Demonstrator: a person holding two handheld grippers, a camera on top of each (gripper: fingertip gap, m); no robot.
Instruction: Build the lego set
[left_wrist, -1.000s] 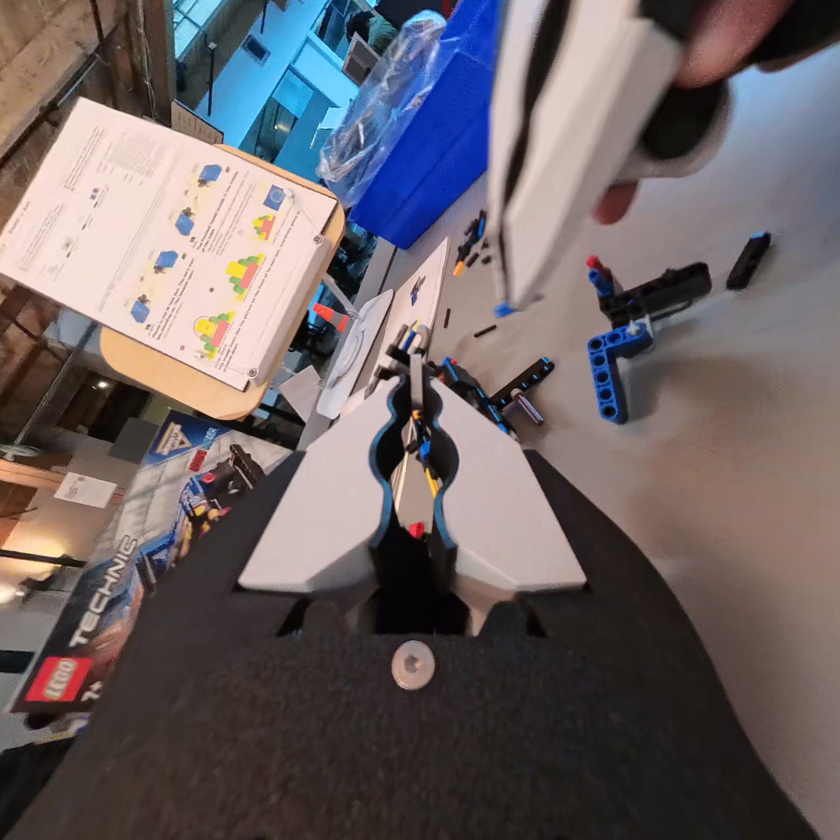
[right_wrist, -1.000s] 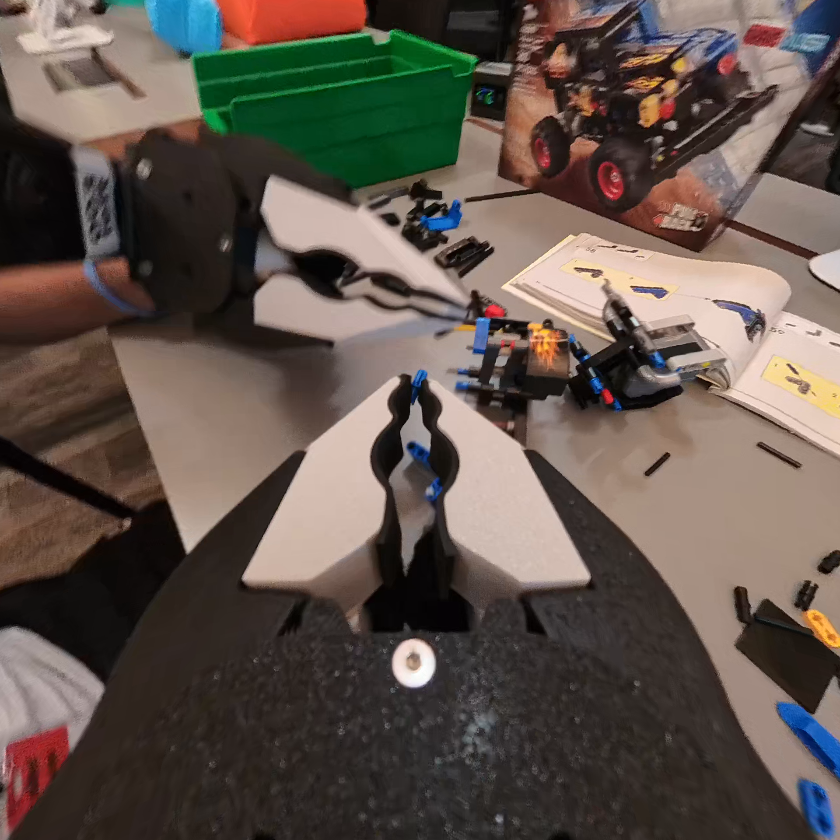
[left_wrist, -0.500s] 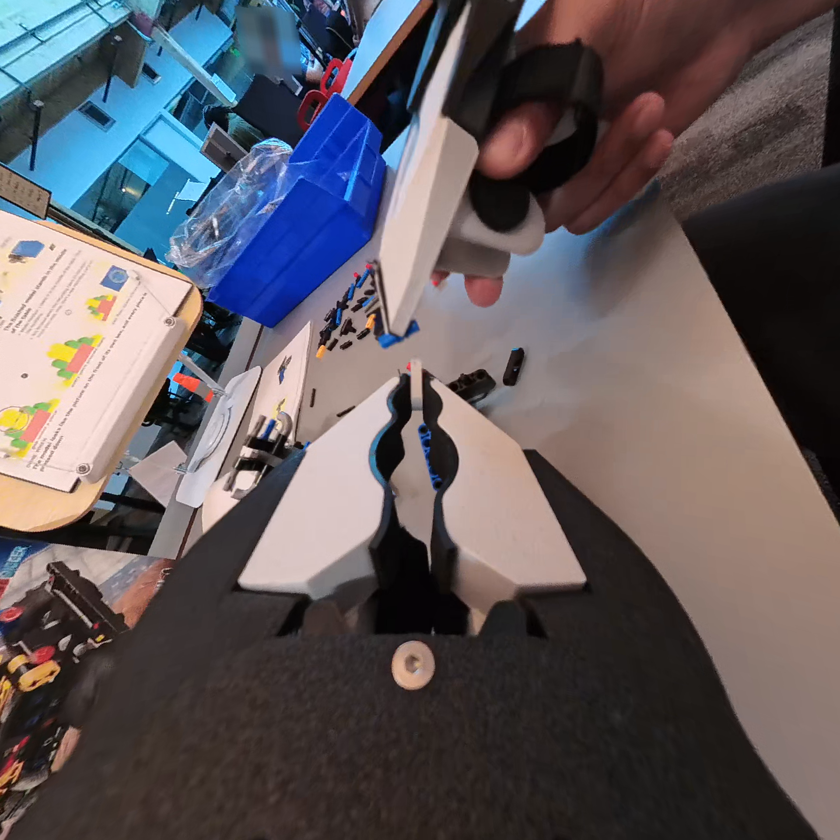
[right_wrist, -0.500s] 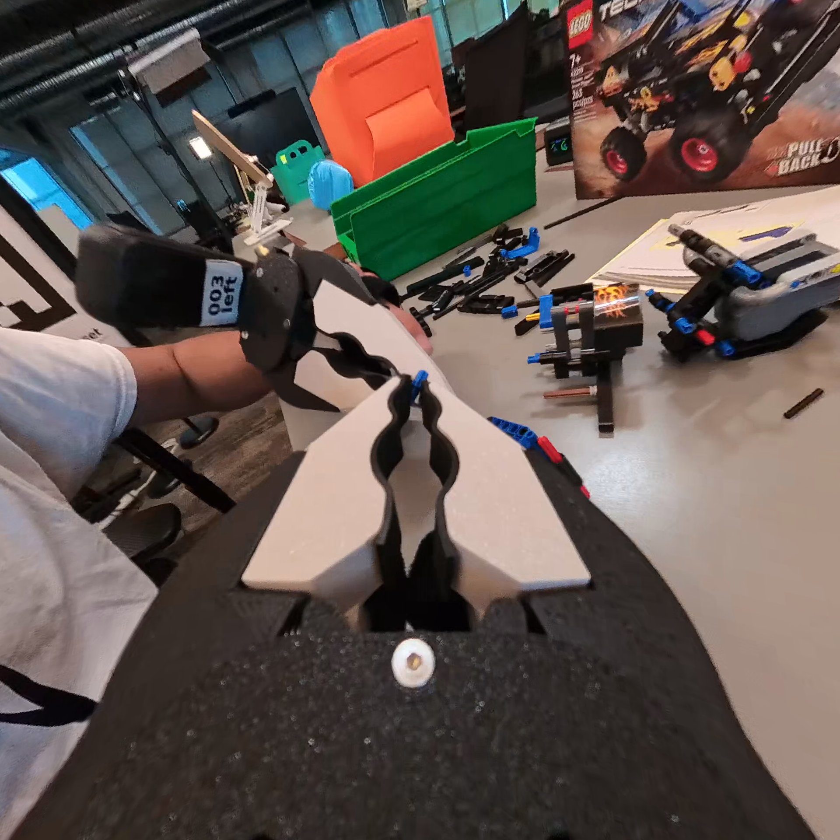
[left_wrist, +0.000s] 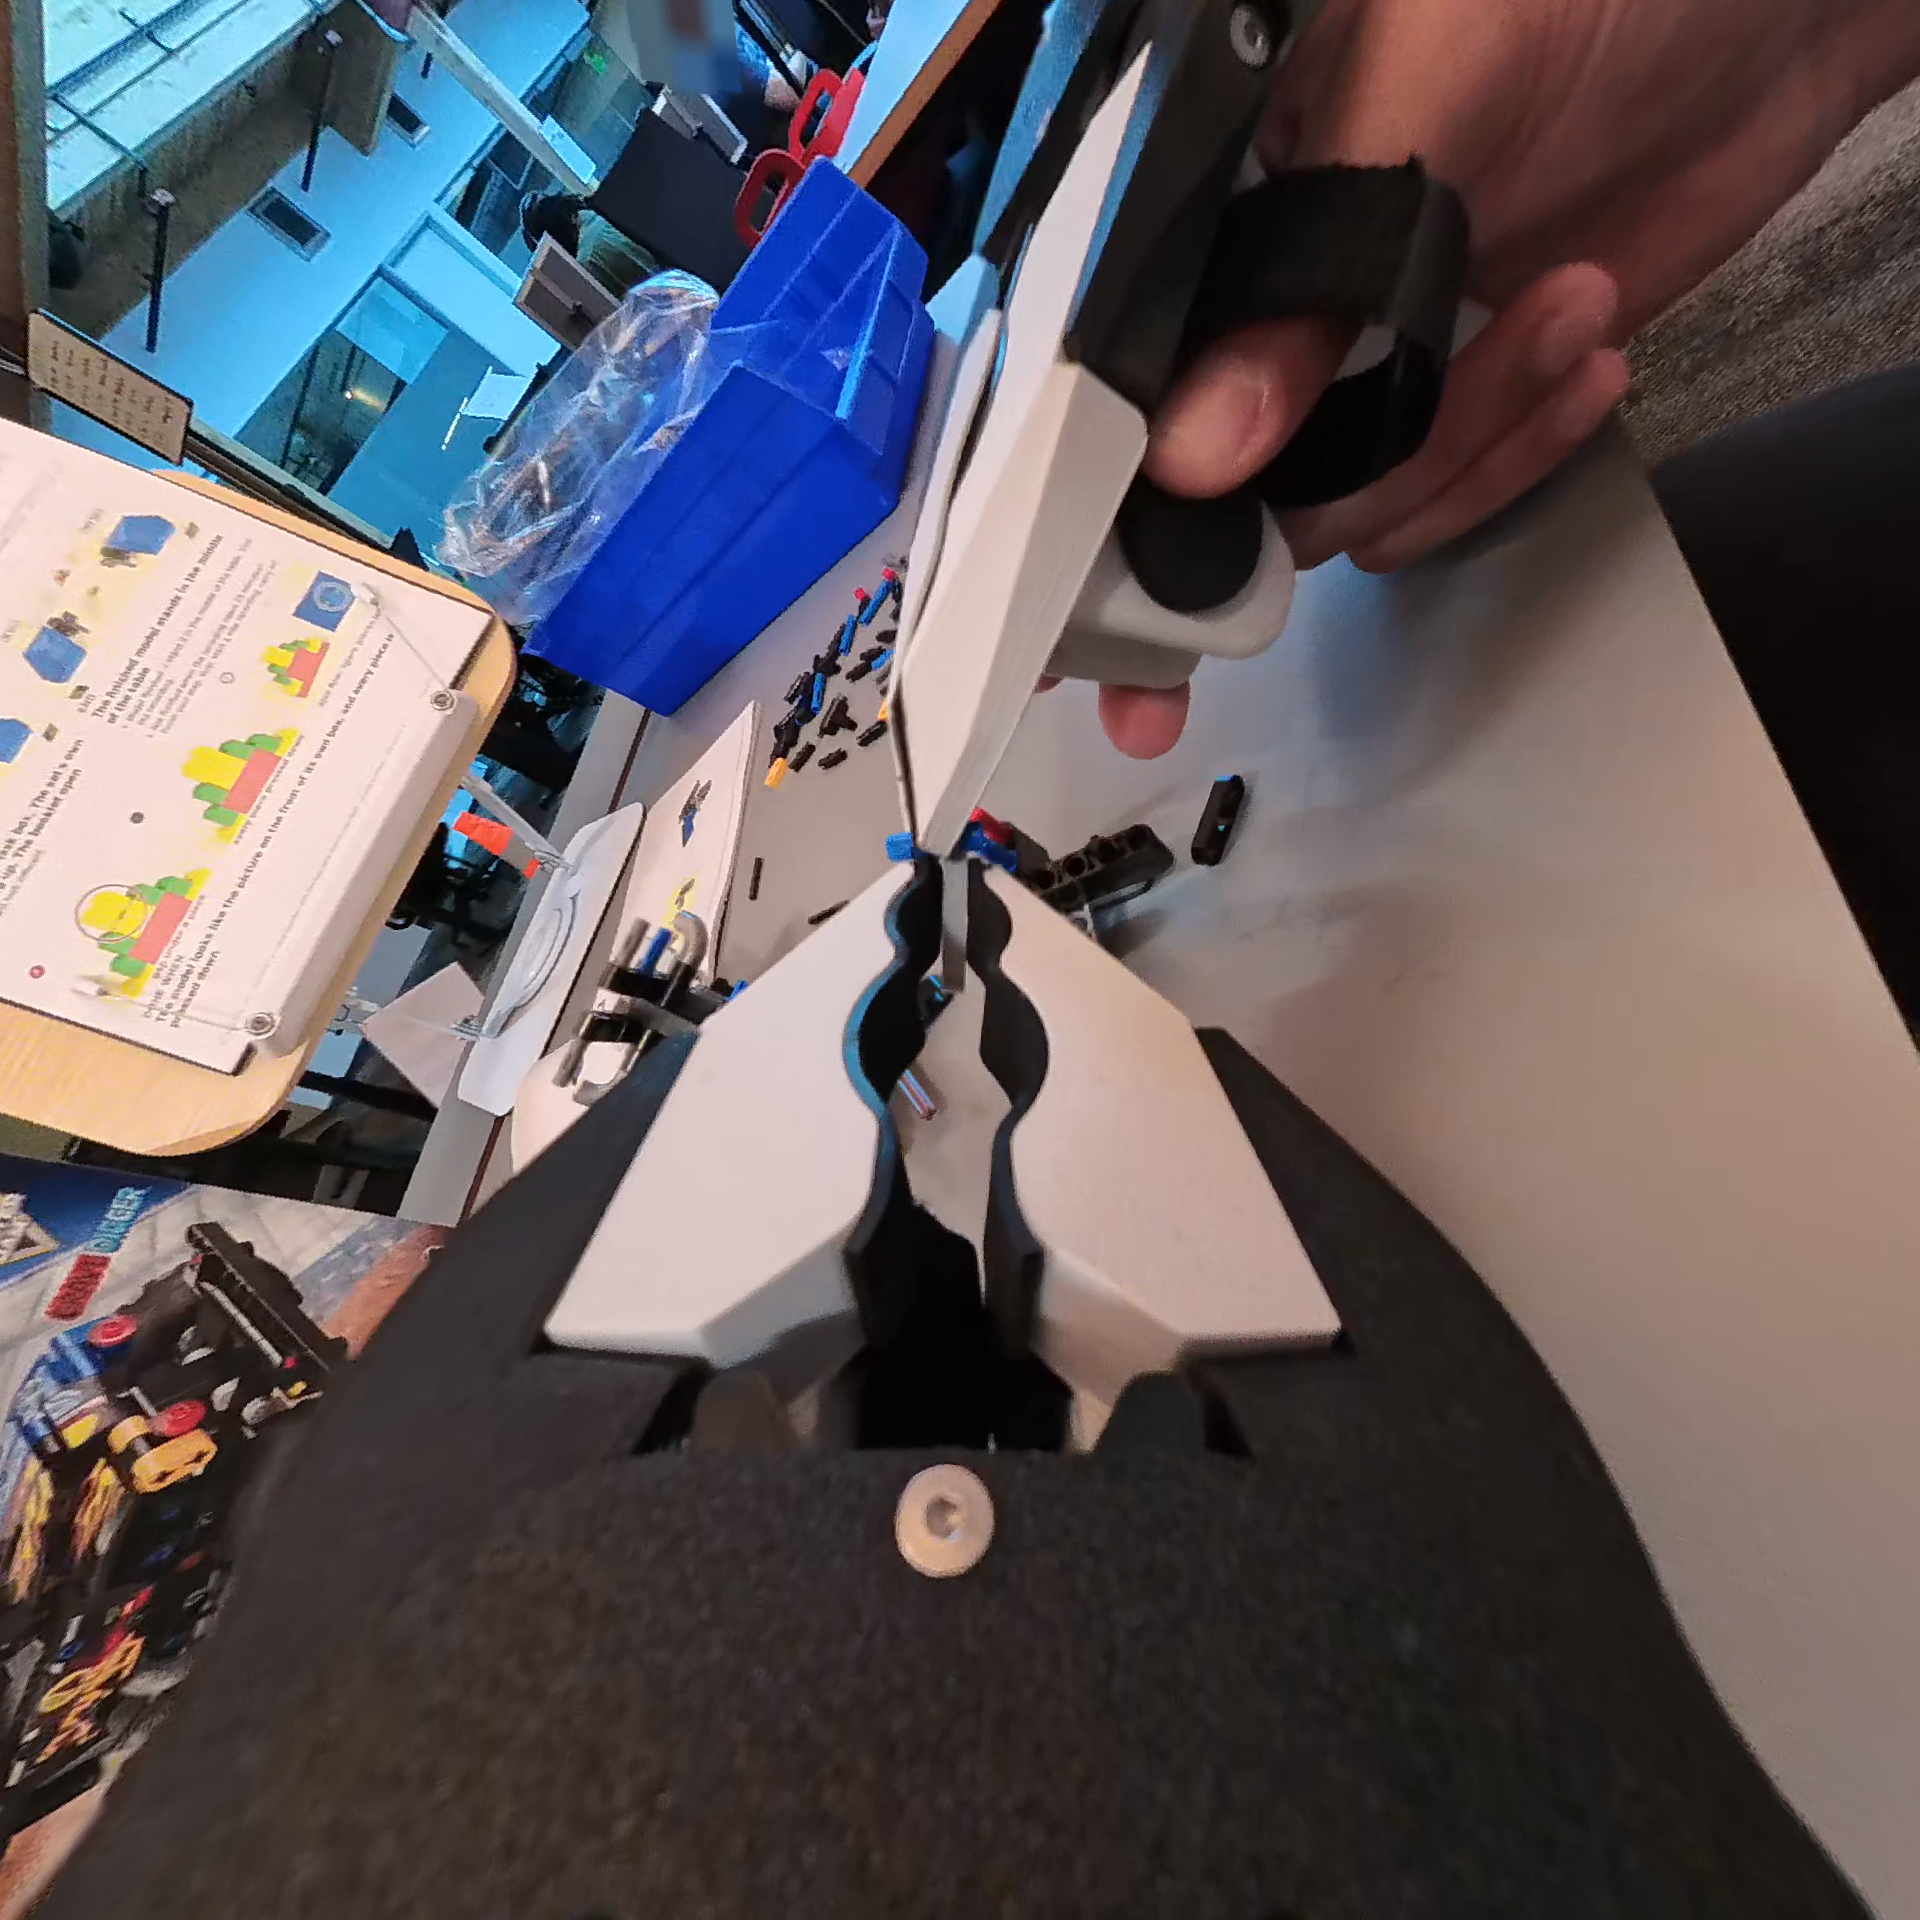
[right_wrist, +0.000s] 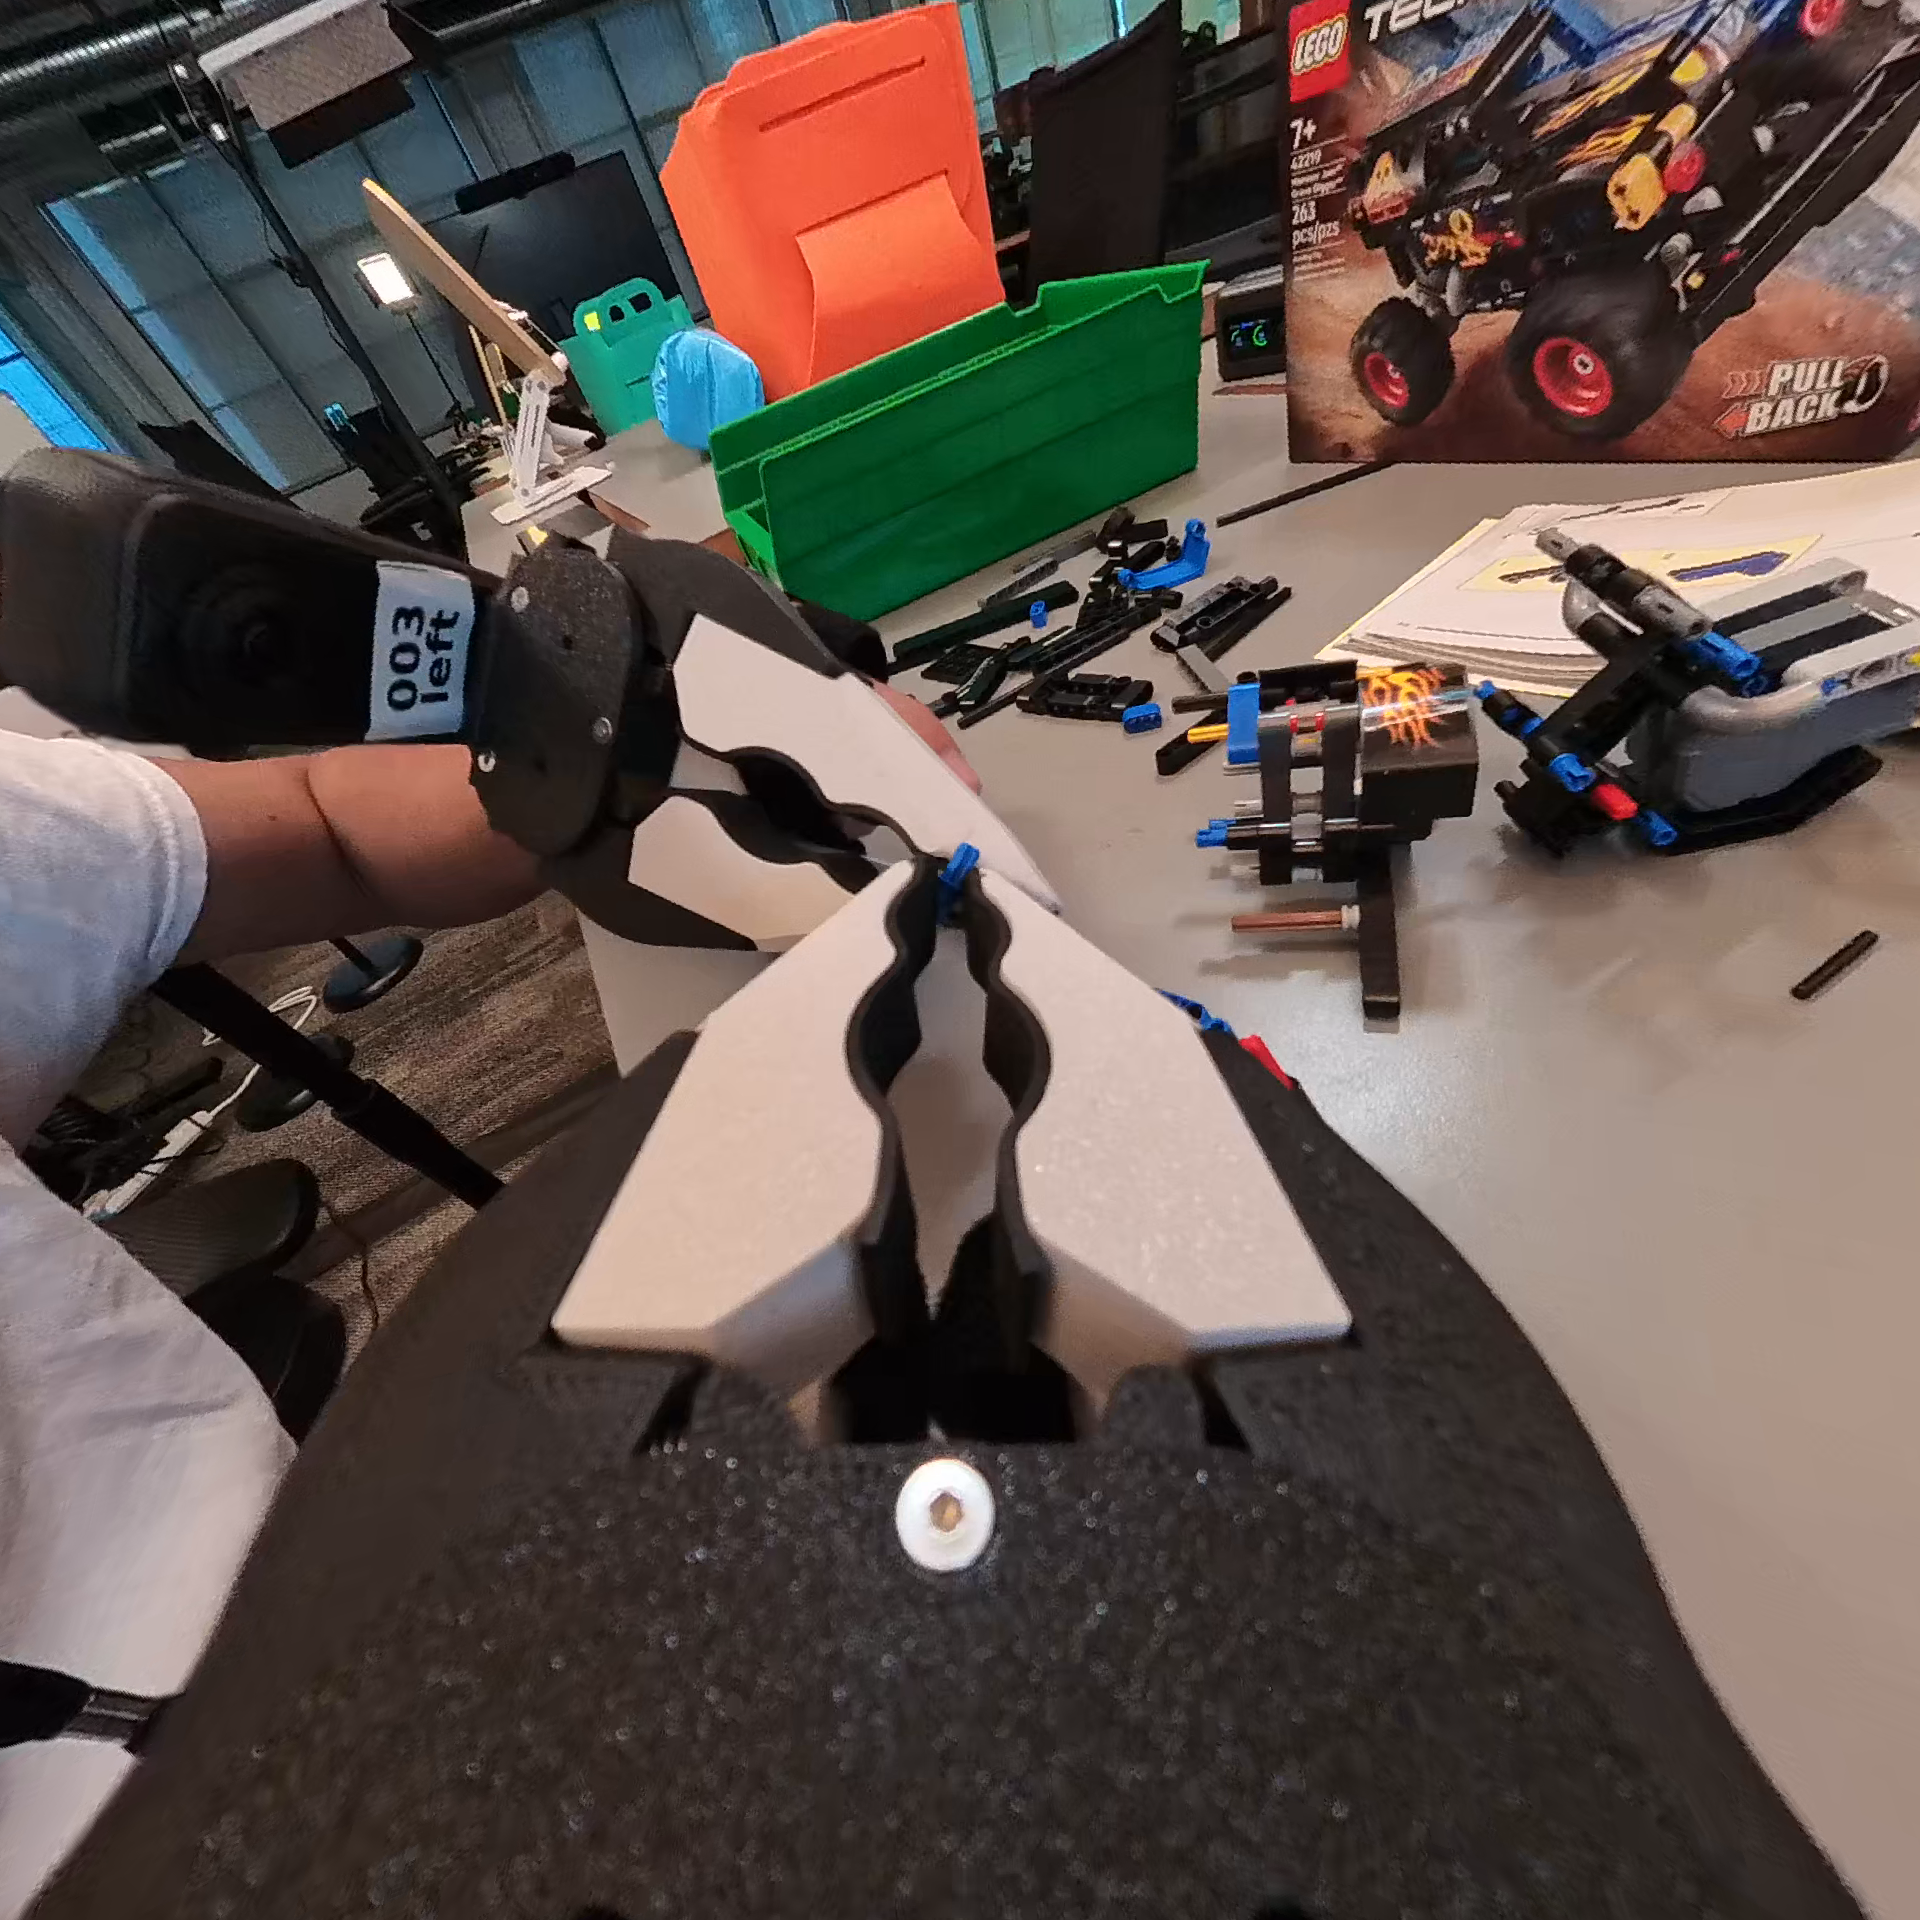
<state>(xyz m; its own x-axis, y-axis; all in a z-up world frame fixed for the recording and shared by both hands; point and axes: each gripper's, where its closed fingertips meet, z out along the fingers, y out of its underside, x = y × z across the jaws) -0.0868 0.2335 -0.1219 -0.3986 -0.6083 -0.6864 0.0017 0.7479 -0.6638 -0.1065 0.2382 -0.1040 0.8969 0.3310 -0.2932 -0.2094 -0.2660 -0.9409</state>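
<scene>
My left gripper (left_wrist: 948, 883) is shut on a thin grey part (left_wrist: 952, 930) that stands up between its tips. My right gripper (right_wrist: 951, 883) is shut on a small blue pin (right_wrist: 958, 864). In the left wrist view the right gripper (left_wrist: 940, 836) comes down from above, tip to tip with the left, and the blue pin (left_wrist: 900, 847) sits right at the top end of the grey part. In the right wrist view the left gripper (right_wrist: 831, 790) reaches in from the left, its tips hidden behind my right finger. Both are held above the table's near edge.
On the grey table (right_wrist: 1558, 1195) stand a black sub-assembly with a flame sticker (right_wrist: 1392, 748), a grey and black chassis piece (right_wrist: 1745, 717) on the open booklet (right_wrist: 1455, 613), loose black and blue parts (right_wrist: 1091, 644), a green bin (right_wrist: 966, 447) and the set's box (right_wrist: 1600, 229). A blue bin (left_wrist: 769, 457) and a black beam (left_wrist: 1101, 862) lie beyond. Left and right tips are no more than a few centimetres apart.
Both grippers have swung off the table's middle toward its near edge and closed in on each other. The right tips with the blue pin now meet the left tips.
</scene>
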